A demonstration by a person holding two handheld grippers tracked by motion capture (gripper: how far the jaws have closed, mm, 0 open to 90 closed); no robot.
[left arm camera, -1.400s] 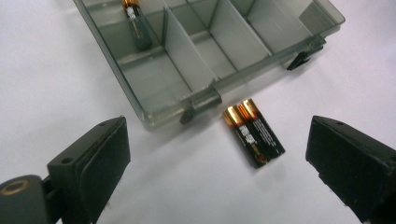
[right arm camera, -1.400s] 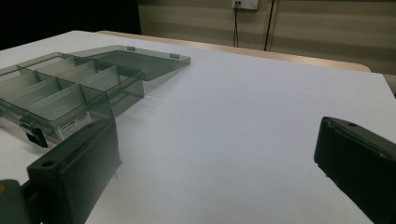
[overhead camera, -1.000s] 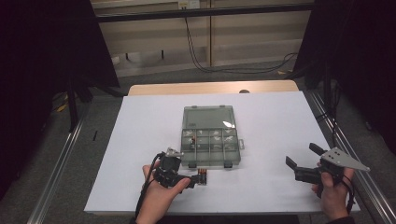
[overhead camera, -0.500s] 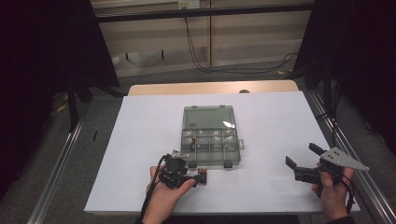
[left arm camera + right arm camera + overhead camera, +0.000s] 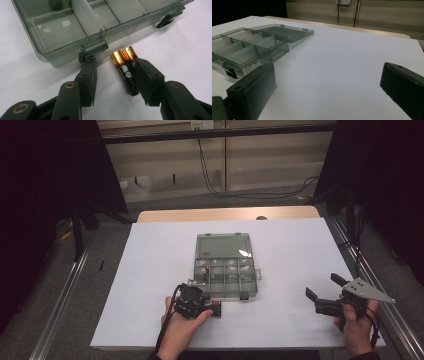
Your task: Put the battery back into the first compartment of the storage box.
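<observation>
1. Two AA batteries lie side by side on the white table cover, just before the open organizer box.
2. The left gripper has just been closing, one jaw beside them, none gripped yet.
3. The right gripper hangs wide open, empty.
4. Dark curtains flank the room.

The white worktop is evenly and fairly brightly lit from above, while the room around it falls into deep black at both sides of the high view. That view is soft and grainy, with small details smeared. The clear box shows a small white glare patch on its lid. In the left gripper view the batteries are sharp and glint gold, with soft shadows beneath. The right gripper view is dimmer, bluish, and blurred on its near jaws.
</observation>
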